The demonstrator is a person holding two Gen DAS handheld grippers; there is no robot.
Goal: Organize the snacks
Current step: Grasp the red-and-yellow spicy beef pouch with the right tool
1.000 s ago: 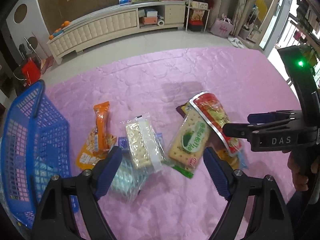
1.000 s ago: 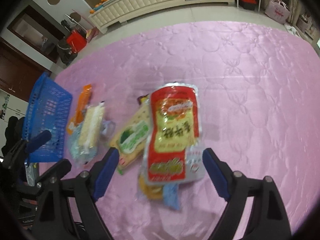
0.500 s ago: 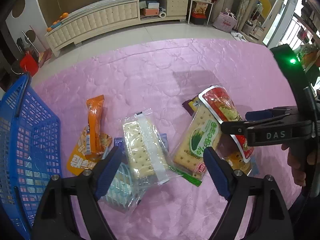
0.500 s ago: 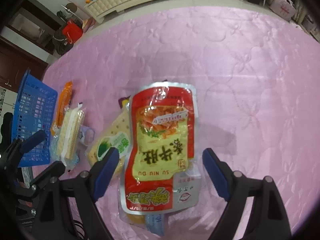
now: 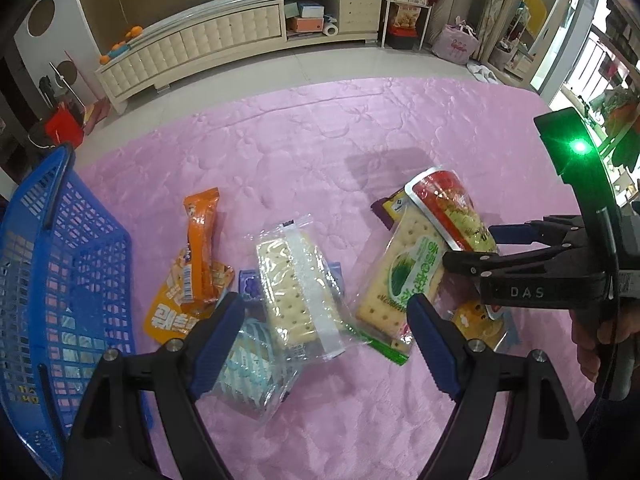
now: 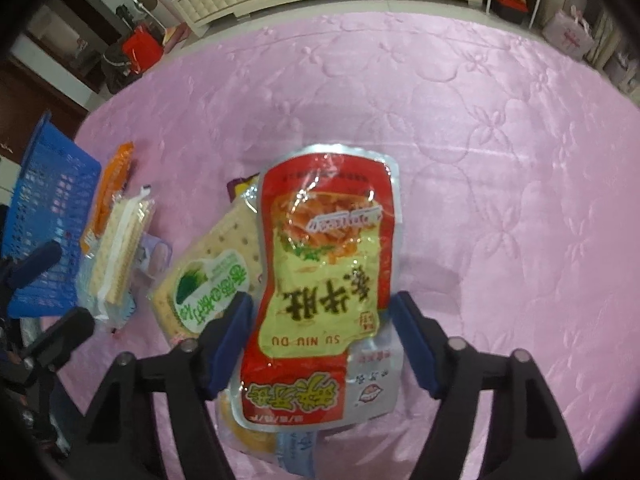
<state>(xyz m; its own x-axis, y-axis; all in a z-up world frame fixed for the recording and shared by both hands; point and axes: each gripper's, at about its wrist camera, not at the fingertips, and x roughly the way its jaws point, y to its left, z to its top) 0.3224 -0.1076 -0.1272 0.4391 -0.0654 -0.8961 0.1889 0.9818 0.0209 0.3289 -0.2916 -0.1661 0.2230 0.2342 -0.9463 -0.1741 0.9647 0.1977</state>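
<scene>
Two views. Left wrist view: left gripper [image 5: 326, 340] hung spread wide over the clear cracker pack [image 5: 298, 292], pads not touching it, nothing held. Orange snack pouch [image 5: 192, 276] lay to its left, the blue basket [image 5: 60, 280] at the far left edge on the pink quilted cloth [image 5: 320, 140]. Green-label cracker pack [image 5: 404, 276] sat to the right, the red-and-yellow pouch [image 5: 452, 208] overlapping it. Right gripper [image 5: 486, 244] was down over that pouch, a hand [image 5: 596, 340] on its handle.

Right wrist view: right gripper [image 6: 322, 340] had the red-and-yellow pouch [image 6: 324, 280] between its jaws, which had just been closing; left pad looked at the pouch's edge, right pad just beside it, so no firm pinch yet. Pouch lay on top of other packets, well apart from the basket [image 6: 44, 216]. Judged light, soft and glossy, likely to slip or buckle; best pinched across the narrow waist, firmly but without crushing the contents.
</scene>
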